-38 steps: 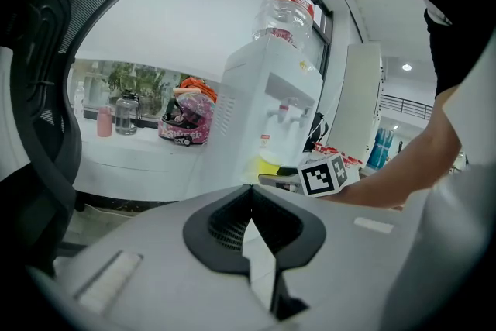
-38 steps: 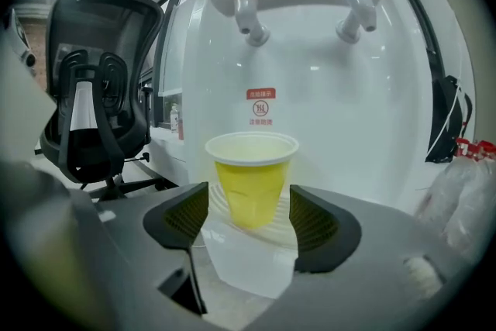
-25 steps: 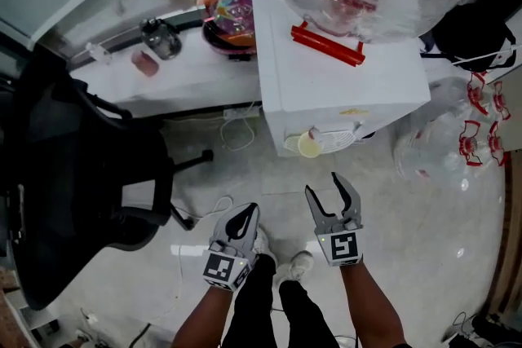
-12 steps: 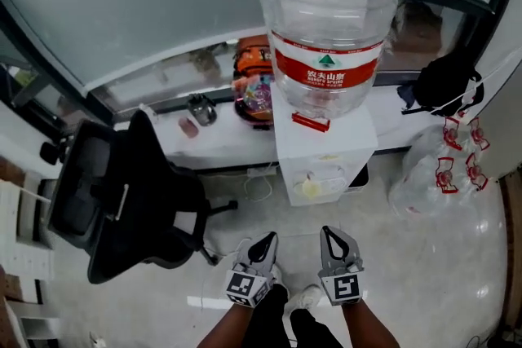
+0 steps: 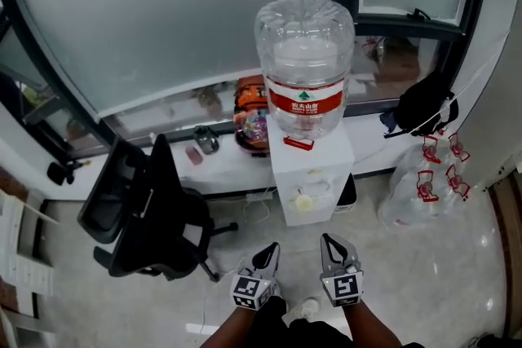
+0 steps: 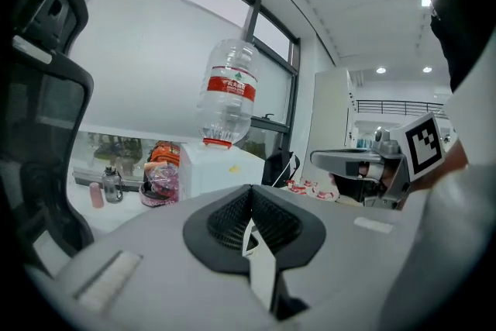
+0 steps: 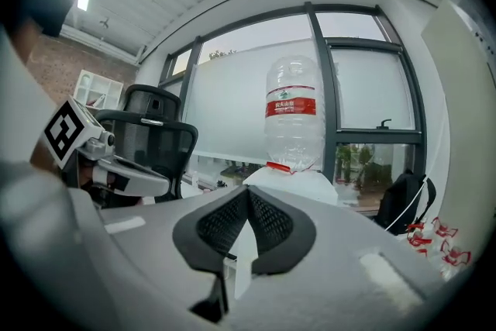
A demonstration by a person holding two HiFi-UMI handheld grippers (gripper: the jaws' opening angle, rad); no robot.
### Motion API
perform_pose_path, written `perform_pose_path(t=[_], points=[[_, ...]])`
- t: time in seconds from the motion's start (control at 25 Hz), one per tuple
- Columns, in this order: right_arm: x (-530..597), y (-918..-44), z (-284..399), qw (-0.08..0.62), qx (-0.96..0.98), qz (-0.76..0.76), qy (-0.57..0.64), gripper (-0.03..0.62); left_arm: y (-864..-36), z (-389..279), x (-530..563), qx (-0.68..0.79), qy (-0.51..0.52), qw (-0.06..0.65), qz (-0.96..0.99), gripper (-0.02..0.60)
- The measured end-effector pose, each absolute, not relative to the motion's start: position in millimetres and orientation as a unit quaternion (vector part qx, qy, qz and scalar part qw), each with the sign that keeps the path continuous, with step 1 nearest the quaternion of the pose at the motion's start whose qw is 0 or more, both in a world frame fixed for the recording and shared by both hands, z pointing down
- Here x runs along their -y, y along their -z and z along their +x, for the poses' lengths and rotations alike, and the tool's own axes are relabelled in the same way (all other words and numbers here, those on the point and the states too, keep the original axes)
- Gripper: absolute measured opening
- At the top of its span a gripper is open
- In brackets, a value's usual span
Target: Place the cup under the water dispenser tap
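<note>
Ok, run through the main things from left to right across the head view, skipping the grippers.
black office chair → dark bottle → water dispenser → black bag

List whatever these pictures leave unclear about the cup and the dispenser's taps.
- Cup: head view shows only a pale round blob on the water dispenser front, too small to confirm as a cup.
- Taps: head view, too small to pick out.
- Dispenser front, left gripper view: covered by the left tool's own body.
- Dispenser front, right gripper view: covered by the right tool's body; only its top and the bottle show.
</note>
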State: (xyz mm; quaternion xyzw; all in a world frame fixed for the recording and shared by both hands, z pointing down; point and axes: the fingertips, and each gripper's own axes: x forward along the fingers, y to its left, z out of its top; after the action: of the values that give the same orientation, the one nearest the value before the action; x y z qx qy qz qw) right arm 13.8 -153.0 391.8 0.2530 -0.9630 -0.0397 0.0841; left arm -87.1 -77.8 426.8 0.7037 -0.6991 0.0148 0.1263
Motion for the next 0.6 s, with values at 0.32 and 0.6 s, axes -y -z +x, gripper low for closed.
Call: perform_pose_path(t=[0.32, 0.6], points=[[137, -365, 18, 0.06, 0.967, 0.245, 0.033, 0.002, -392, -80, 72, 0.695, -0.007, 0.095, 0.713, 0.015], [125, -365, 28, 0.056, 0.968, 0.244, 0.011, 0.002, -387, -71, 62, 0.694, -0.014, 0.093, 0.714, 0.015]])
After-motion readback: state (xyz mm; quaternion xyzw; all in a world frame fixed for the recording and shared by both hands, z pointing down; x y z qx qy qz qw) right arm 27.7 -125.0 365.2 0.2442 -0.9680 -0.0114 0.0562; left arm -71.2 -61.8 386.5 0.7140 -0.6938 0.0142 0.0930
